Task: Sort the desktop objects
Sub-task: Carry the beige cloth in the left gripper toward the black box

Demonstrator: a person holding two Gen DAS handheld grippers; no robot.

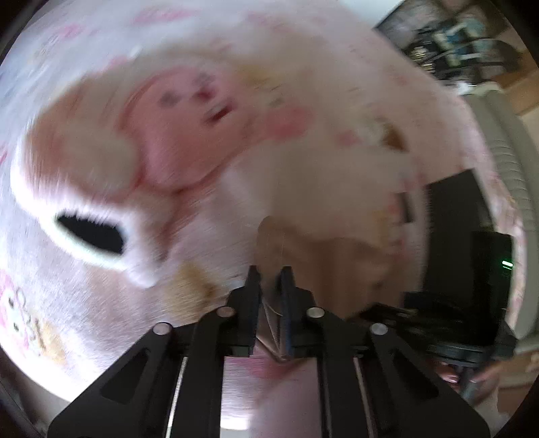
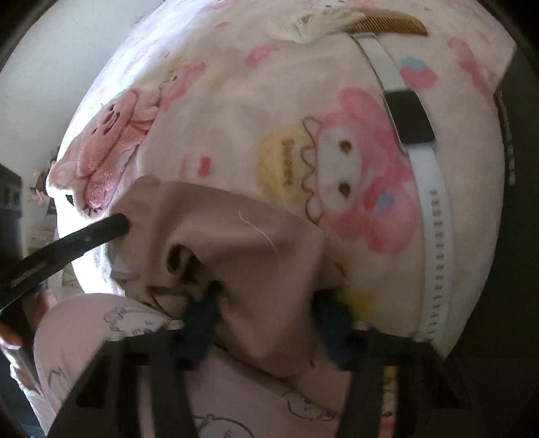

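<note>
A beige cloth [image 2: 235,242] hangs bunched over the pink cartoon-print table cover [image 2: 235,101]. My right gripper [image 2: 266,310] is shut on its near part, with folds gathered between the two dark fingers. My left gripper [image 2: 121,224] reaches in from the left and pinches the cloth's far edge. In the blurred left wrist view, the left gripper [image 1: 269,274] is shut on a thin edge of the beige cloth [image 1: 337,262]. The right gripper's black body [image 1: 454,320] shows at the lower right, its fingertips hidden.
A smartwatch [image 2: 409,118] with a white strap lies at the right. A wooden comb [image 2: 387,25] and a cream tassel lie at the top. A pink plush toy [image 2: 104,148] sits at the left, also seen blurred [image 1: 175,141] beside a fuzzy white-rimmed dark oval [image 1: 91,236]. Table edge drops off right.
</note>
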